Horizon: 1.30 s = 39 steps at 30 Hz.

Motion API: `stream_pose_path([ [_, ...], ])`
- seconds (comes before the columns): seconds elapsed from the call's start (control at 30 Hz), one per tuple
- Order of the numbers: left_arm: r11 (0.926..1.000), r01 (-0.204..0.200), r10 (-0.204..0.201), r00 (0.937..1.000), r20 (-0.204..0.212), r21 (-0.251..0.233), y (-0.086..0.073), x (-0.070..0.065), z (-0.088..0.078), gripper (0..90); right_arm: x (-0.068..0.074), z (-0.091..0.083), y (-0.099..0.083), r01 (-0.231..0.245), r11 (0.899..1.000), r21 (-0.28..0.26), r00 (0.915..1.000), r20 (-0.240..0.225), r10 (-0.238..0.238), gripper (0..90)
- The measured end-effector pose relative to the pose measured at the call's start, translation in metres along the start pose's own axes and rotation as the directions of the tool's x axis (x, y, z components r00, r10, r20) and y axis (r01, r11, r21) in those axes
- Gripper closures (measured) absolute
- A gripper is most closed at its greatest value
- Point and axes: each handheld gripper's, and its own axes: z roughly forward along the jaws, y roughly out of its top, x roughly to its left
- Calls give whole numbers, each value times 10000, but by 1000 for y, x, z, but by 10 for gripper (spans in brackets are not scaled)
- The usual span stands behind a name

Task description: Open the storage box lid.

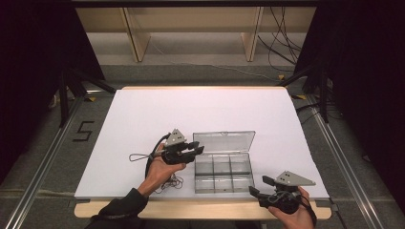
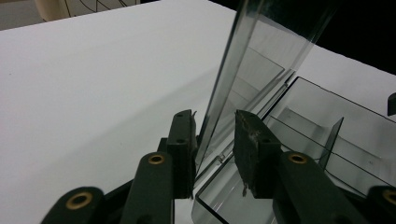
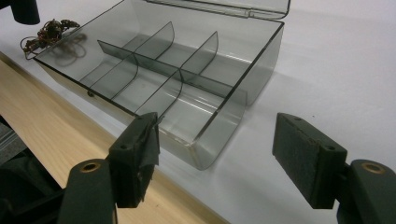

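Surroundings: a tangle of thin wire (image 1: 173, 181) lies on the white desk (image 1: 143, 114) just left of the clear box (image 1: 223, 172), near the person's left hand (image 1: 160, 172); a thin wire loop (image 1: 138, 156) lies farther left.
In the way: the raised lid (image 1: 224, 141) stands between the two jaws of the left hand-held gripper (image 1: 198, 150); no other thing crowds the box.
Box place: near the front edge of the desk, between the two hands, its base flat on the white sheet.
Box axis: the long sides run left to right across the desk; the hinge is on the far side, and the lid tilts up and back from it.
Compartments: dividers (image 3: 180, 70) split the base into six open cells.
Left hand-held gripper: jaws narrow, one on each side of the lid's edge (image 2: 219, 93); whether the pads press on it cannot be told.
Right hand-held gripper (image 3: 217, 149): jaws wide, holding nothing, just beside the box's near right corner (image 3: 205, 154).
Writing: a "5" (image 1: 84, 130) marked on the floor left of the desk.
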Motion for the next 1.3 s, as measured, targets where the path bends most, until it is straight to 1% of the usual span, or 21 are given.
stream_pose_path([
  [0.03, 10000, 12, -12, 9999, 103, -25, 0, 1, 1, 678, -2, 0, 0, 313, 9995, -93, 9995, 55, -313, 328],
  [0.07, 10000, 48, -48, 10000, 63, -6, 0, 1, 1, 678, 1, 0, -1, -181, 9998, 22, 9998, -46, 182, 328],
  [0.13, 10000, 72, -72, 10000, 61, -3, -1, 3, 1, 686, 1, 1, -1, 31, 10000, -49, 10000, 13, -30, 329],
  [0.17, 10000, 98, -98, 9999, 30, 8, -1, 3, 1, 688, -1, 1, 0, 384, 9991, -153, 9993, 48, -383, 329],
  [0.2, 9999, 127, -127, 9999, 108, -4, -1, 4, 2, 690, -1, 2, -1, 384, 9991, -203, 9993, -40, -385, 329],
  [0.23, 9999, 173, -172, 9998, 90, -9, -1, 5, 2, 691, -1, 0, 0, 468, 9989, -44, 9988, 124, -467, 329],
  [0.3, 9998, 174, -174, 9997, 141, -32, -1, 6, 4, 695, -2, 3, -1, 383, 9990, -218, 9992, -87, -385, 329],
  [0.33, 9998, 178, -178, 9998, 48, 28, -2, 7, 4, 697, -2, 1, 0, 457, 9989, -49, 9989, 136, -456, 329],
  [0.37, 9998, 174, -175, 9998, 35, 58, -2, 7, 4, 698, -2, 2, -1, 438, 9988, -223, 9990, 29, -437, 329],
  [0.43, 9998, 202, -202, 9998, 92, 29, -2, 8, 5, 698, -2, 1, -1, 479, 9988, -55, 9988, 30, -479, 329],
  [0.47, 9998, 178, -178, 9998, -9, 73, -3, 8, 6, 698, 1, 1, -2, 62, 9999, 109, 10000, -33, -61, 329],
  [0.5, 9998, 204, -204, 9998, -2, 90, -4, 9, 6, 697, -1, 2, -2, 140, 9999, -59, 9998, -114, -140, 329],
  [0.53, 9993, 351, -351, 9994, -23, 101, -4, 9, 7, 698, -1, 2, -1, 127, 9999, -83, 9998, -134, -128, 329],
  [0.63, 9991, 410, -411, 9992, 27, 108, -4, 10, 7, 704, -1, 2, -2, 126, 9999, -112, 9996, -240, -129, 329],
  [0.7, 9987, 502, -502, 9987, -48, 92, -4, 10, 8, 704, -1, 1, -2, 160, 9999, -7, 9998, -116, -160, 329],
  [0.77, 9992, 384, -384, 9993, 0, 73, -5, 11, 8, 706, -2, 2, -2, 254, 9997, -47, 9996, -94, -255, 330],
  [0.8, 9992, 390, -390, 9992, 22, 94, -5, 12, 8, 705, 2, 1, -2, -125, 9998, 150, 9999, -64, 126, 329],
  [0.87, 9990, 436, -436, 9990, 18, 142, -5, 13, 9, 705, -1, 2, -2, 147, 9999, -10, 9997, -210, -147, 330],
  [1.13, 9979, 449, -445, 9989, -111, 460, -9, 17, 11, 694, -1, 2, -2, 106, 9999, 22, 9998, -145, -106, 330],
  [1.23, 9967, 624, -622, 9981, -53, 514, -10, 17, 13, 677, -2, 3, -2, 385, 9992, -47, 9993, -30, -385, 330],
  [1.3, 9966, 621, -619, 9981, -56, 537, -10, 17, 12, 676, -1, 3, -2, 163, 9998, 99, 9998, -135, -161, 330],
])
